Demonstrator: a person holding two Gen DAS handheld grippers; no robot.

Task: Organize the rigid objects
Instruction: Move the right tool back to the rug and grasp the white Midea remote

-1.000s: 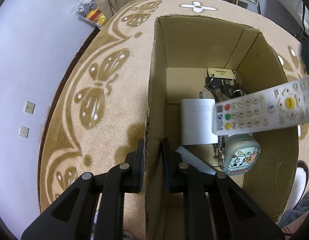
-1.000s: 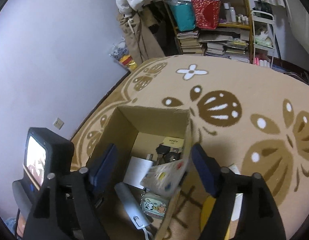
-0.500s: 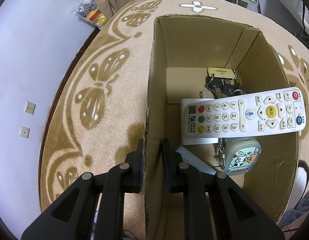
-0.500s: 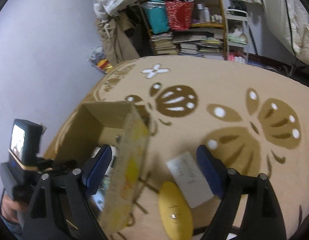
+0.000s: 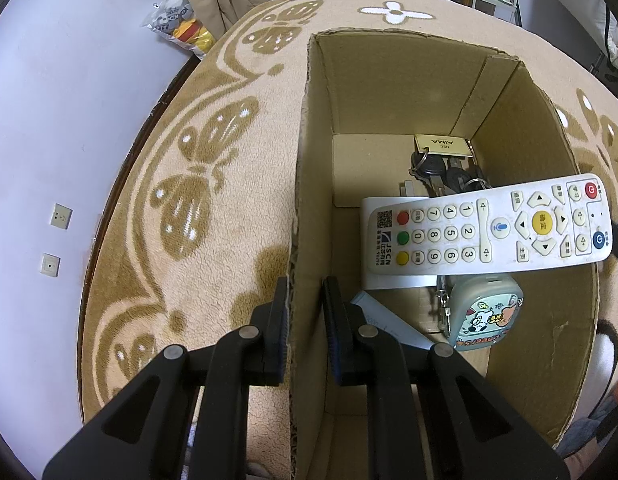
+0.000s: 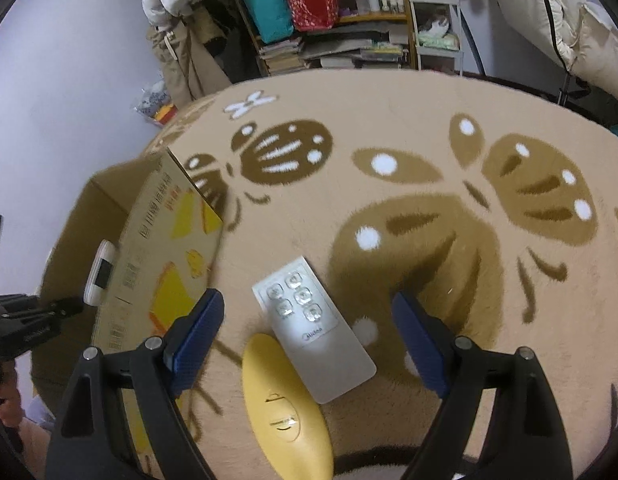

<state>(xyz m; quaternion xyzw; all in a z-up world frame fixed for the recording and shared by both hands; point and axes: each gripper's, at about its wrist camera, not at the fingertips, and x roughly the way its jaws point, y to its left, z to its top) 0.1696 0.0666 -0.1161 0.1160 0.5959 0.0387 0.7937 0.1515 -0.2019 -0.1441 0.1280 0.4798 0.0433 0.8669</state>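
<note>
The small grey remote [image 6: 313, 328] is lying flat on the patterned rug [image 6: 429, 128], buttons up, just ahead of the right claw [image 6: 309, 340] and between its two blue-padded fingers [image 6: 197, 332]. Its long axis is running diagonally, from the button end near the left finger toward the plain end nearer the right finger, so it is sitting skewed to the claw's closing line, not square across it. A yellow oval object [image 6: 287, 408] is lying just beside the remote's near end, touching or nearly touching it, closer to the camera. The right claw is spread wide and gripping nothing.

Left of this pair the cardboard box [image 6: 157, 264] is standing on the rug. The left claw [image 5: 305, 320] is straddling the box's near wall [image 5: 305, 200], one finger outside and one inside, nearly closed on the cardboard and apparently steadying it; whether the pads are actually pressing I cannot tell. Inside, a large white remote [image 5: 485, 232] is resting across a white device [image 5: 393, 280], with a bunch of keys [image 5: 441, 164] beyond and a cartoon-printed case [image 5: 483, 312] nearer.

By my judgement the right claw is the nearer one for the grey remote, and a slight twist of the wrist would be needed to pinch across its narrow width without catching the yellow object.
</note>
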